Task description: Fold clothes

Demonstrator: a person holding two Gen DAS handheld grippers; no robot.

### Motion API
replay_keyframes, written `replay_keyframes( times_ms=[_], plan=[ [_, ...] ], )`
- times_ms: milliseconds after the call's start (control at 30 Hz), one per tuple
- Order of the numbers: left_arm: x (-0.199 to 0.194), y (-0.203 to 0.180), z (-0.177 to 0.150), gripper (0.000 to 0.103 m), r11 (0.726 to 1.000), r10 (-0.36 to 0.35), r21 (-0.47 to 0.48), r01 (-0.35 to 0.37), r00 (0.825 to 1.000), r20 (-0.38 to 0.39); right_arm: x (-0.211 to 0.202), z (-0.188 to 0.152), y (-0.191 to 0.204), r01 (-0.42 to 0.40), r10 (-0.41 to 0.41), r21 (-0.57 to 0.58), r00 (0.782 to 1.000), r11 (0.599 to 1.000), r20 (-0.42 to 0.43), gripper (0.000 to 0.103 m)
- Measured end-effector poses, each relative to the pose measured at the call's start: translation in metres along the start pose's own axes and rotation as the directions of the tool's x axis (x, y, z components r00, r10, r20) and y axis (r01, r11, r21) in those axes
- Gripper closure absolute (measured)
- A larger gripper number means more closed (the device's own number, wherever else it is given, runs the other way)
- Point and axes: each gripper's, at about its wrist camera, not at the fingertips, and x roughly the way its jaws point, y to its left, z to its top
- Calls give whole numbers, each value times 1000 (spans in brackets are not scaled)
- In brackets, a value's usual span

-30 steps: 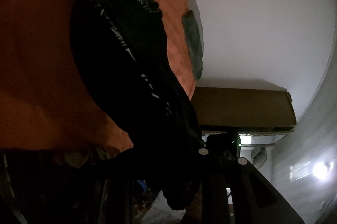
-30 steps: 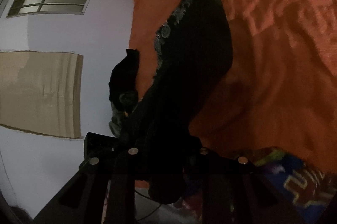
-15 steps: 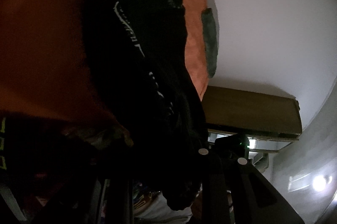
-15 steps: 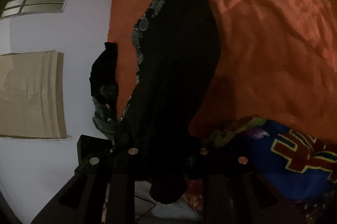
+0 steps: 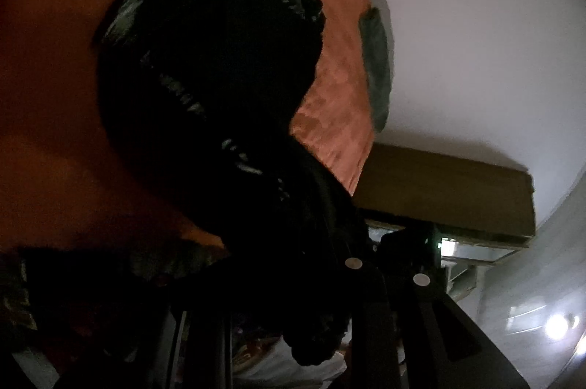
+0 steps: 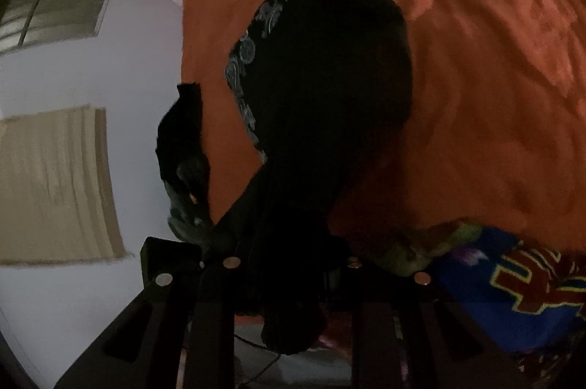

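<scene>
A black garment (image 5: 205,89) with pale paisley trim hangs stretched above an orange bedspread (image 5: 55,118). My left gripper (image 5: 289,283) is shut on one bunched end of it, and a wad of cloth droops below the fingers. In the right wrist view the same black garment (image 6: 329,89) rises from my right gripper (image 6: 293,264), which is shut on its other bunched end. The cloth hides the pads of both grippers. The scene is dim and the left wrist view is blurred.
The orange bedspread (image 6: 476,96) fills the background. A small dark cloth (image 6: 183,151) lies at its edge, and the dark cloth (image 5: 377,67) shows in the left view too. A blue patterned blanket (image 6: 512,286) lies lower right. Behind are a white wall (image 5: 476,23), a brown board (image 5: 439,195) and a window (image 6: 58,1).
Both hands have shifted sideways with the garment still gripped. It now looms larger and blurred in the left view. The blue blanket has come into the right view.
</scene>
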Motion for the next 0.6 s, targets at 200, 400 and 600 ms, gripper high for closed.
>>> replay_keyframes(
  times_ms=[200,400,600],
  plan=[
    [-3,-131,124,81,994,92,52,-93,995,34,-6,104,77,-56,52,140,998,989,33,83],
    [-11,-335,225,81,975,55,205,-85,987,151,-63,237,214,-211,187,135,967,968,170,83],
    [-83,-508,225,81,880,-215,467,87,949,229,-194,278,378,-339,367,-142,868,930,334,83]
  ],
)
